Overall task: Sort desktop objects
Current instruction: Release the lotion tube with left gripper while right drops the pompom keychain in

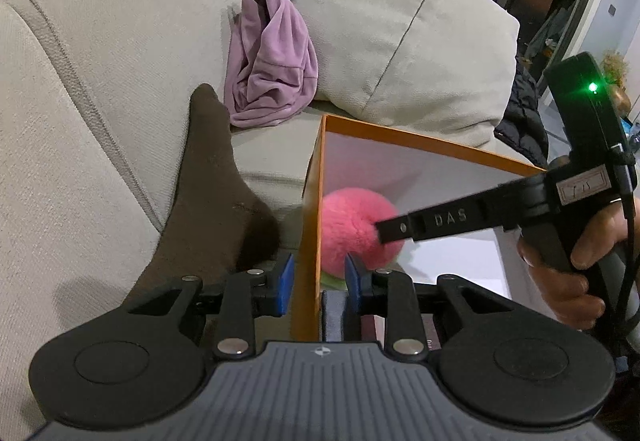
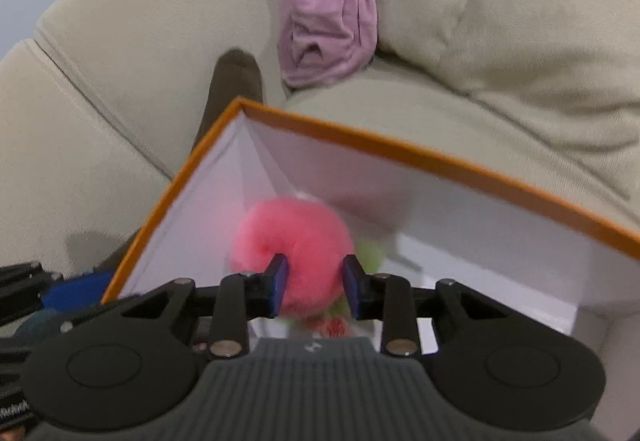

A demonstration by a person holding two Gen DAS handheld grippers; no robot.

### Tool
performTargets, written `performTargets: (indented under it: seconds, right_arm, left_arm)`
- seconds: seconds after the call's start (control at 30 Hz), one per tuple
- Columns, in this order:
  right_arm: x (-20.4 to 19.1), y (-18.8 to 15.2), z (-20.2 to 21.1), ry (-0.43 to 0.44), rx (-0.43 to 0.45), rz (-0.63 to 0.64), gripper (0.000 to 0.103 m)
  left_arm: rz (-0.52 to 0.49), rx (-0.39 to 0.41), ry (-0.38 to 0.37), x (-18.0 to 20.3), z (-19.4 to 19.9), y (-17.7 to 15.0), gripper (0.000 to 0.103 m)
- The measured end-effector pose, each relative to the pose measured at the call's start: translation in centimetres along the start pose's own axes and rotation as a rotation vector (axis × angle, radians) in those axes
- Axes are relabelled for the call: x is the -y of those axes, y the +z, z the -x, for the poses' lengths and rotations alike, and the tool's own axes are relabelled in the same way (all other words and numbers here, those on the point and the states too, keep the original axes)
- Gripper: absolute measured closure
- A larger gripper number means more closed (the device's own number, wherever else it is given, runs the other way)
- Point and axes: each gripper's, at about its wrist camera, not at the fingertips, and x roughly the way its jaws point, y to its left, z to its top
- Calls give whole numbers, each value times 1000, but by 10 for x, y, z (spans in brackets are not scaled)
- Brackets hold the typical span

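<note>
- The orange box (image 1: 310, 225) sits on the sofa (image 1: 100, 81) seat, its near corner pointing at us, white inside, a ready bin for the sorting.
- The left gripper (image 1: 316, 283) straddles the box's near wall: one blue pad outside, one inside, cardboard between them. I'd say it is there to steady the box while the other hand works.
- Its fingers (image 1: 285, 281) stand partly apart; small gaps show either side of the wall, so whether they actually pinch it I cannot tell.
- The pink pom-pom (image 2: 294, 241) is down inside the box, near that same corner, with something green and red tucked under it, too blurred to name.
- The right gripper (image 2: 316, 289) reaches in over the rim, fingers (image 2: 280, 283) set wide around the pom-pom's near side. The left pad seems to brush the fluff, the right pad stands clear, so this looks like no firm hold.
- My read: a drop-off or a pick-up, can't say which.
- A brown sock (image 1: 216, 185) lies just beside the box's left wall, and a lilac cloth (image 1: 272, 61) slumps near the back cushion.
</note>
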Motion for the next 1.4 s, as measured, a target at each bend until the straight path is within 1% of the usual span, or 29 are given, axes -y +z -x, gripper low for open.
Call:
performTargets:
  seconds: [0.13, 0.2, 0.23, 0.3, 0.33, 0.4, 0.47, 0.5, 0.57, 0.67, 0.77, 0.87, 0.93, 1.0, 1.03, 1.1, 1.17, 1.2, 1.23, 1.27, 1.3, 1.33, 1.37, 1.4]
  right_arm:
    - [-8, 12, -10, -8, -50, 4, 78]
    - [-12, 19, -18, -9, -74, -5, 85]
    - [-13, 21, -22, -9, -81, -13, 87]
    - [-14, 29, -26, 27, -82, -45, 91]
    - [-15, 30, -26, 31, -72, -49, 91]
    - [-19, 31, -27, -1, -64, -27, 91]
    - [-20, 29, -23, -1, -65, -17, 90]
    - [-20, 27, -19, -2, -63, -15, 88]
    - [-19, 23, -8, -13, -40, -9, 86]
    - [-20, 15, 20, -25, 10, 3, 86]
    - [-17, -4, 60, -58, 86, 24, 86]
    - [-5, -37, 107, -114, 182, 13, 83]
    - [5, -60, 133, -189, 256, -12, 76]
    - [16, -87, 158, -269, 326, -45, 63]
    - [22, -101, 167, -306, 348, -78, 62]
    - [34, -122, 176, -356, 348, -144, 61]
    - [46, -139, 173, -411, 326, -197, 61]
    - [52, -146, 171, -442, 304, -221, 61]
    - [56, -152, 168, -447, 291, -243, 62]
    - [61, -157, 166, -428, 283, -264, 65]
    - [64, -162, 163, -398, 274, -285, 74]
    - [66, -166, 160, -369, 270, -303, 77]
    - [67, -171, 158, -346, 271, -317, 82]
    - [69, -174, 156, -323, 275, -328, 90]
  left_arm:
    - [1, 2, -3, 0, 0, 0, 72]
    - [0, 4, -7, 0, 0, 0, 72]
    - [1, 4, -10, -1, 0, -1, 72]
    - [1, 3, -15, -2, 0, -2, 72]
    - [3, 2, -16, -3, 0, -2, 72]
    - [9, 2, -18, -4, 0, -2, 72]
    - [15, 7, -27, -5, 2, -2, 72]
    - [17, 10, -29, -5, 3, -2, 72]
    - [19, 7, -28, -4, 4, -2, 72]
    - [23, -7, -25, -2, 10, -3, 72]
    - [36, -9, -21, -2, 21, -6, 72]
    - [48, 8, -4, -4, 34, -12, 72]
    - [65, 15, 2, -6, 41, -16, 72]
    - [77, 15, -4, -8, 45, -21, 72]
    - [82, 14, -12, -8, 46, -23, 71]
    - [90, 2, -9, -8, 45, -25, 72]
    - [76, 8, -9, -4, 46, -26, 72]
    - [65, 8, -8, -1, 46, -27, 72]
    - [61, 2, -3, 1, 43, -28, 72]
    - [58, -6, 1, 2, 41, -29, 72]
    - [52, -10, 3, 3, 39, -31, 72]
    - [47, -11, 4, 5, 37, -33, 72]
    - [47, -17, 2, 6, 35, -34, 79]
    - [46, -23, 2, 6, 34, -36, 83]
